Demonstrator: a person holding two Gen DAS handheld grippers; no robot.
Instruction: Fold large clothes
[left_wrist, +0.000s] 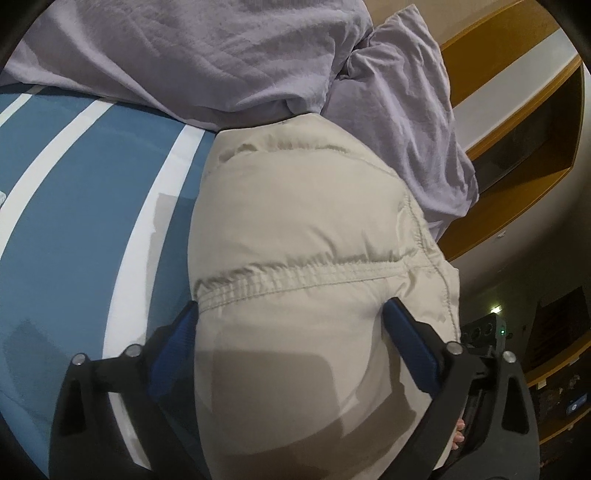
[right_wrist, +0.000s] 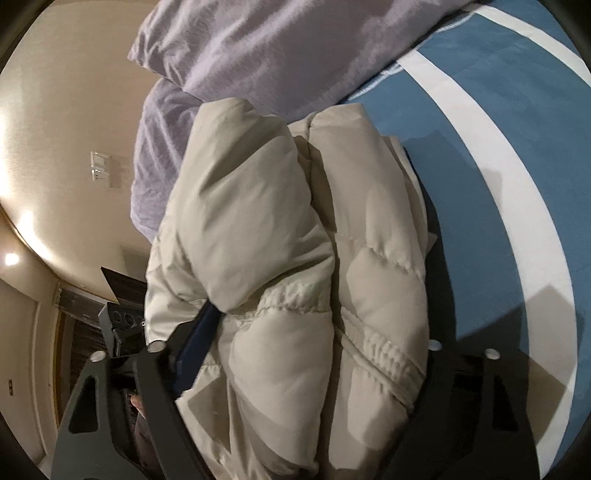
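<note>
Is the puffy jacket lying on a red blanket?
No, the puffy jacket lies on a blue cover with white stripes, with lilac bedding behind it.

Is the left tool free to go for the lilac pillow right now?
Probably not as things stand: the left tool has the puffy beige jacket bulging between its fingers, and the jacket lies between it and the lilac pillow.
</note>
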